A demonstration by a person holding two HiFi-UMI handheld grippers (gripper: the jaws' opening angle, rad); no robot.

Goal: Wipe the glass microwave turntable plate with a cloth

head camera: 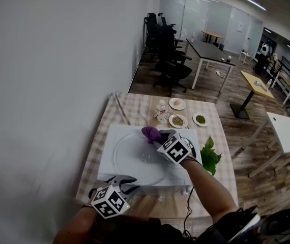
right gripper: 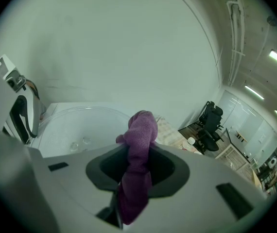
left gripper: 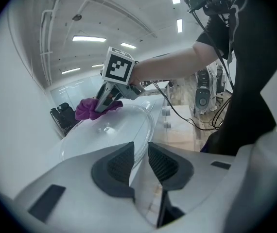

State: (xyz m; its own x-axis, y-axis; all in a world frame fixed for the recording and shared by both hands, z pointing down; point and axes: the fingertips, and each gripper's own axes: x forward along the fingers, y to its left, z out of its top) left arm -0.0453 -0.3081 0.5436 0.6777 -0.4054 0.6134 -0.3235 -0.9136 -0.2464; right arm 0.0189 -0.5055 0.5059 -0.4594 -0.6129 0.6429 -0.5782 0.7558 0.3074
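Observation:
The round glass turntable plate (head camera: 135, 161) (left gripper: 116, 130) (right gripper: 77, 125) lies flat on a white box (head camera: 109, 136) on the checked table. My right gripper (head camera: 158, 136) (right gripper: 138, 154) is shut on a purple cloth (head camera: 150, 133) (left gripper: 86, 108) (right gripper: 141, 130). The bunched end of the cloth rests at the plate's far rim. My left gripper (head camera: 128, 182) (left gripper: 139, 160) sits at the plate's near edge. Its jaws stand close together, with the glass rim caught between the pads.
A white wall runs close along the left. Behind the box stand three small dishes of food (head camera: 177, 120) and a bottle. Green leaves (head camera: 210, 156) lie right of the box. A cable (head camera: 187, 202) hangs off the table's front edge.

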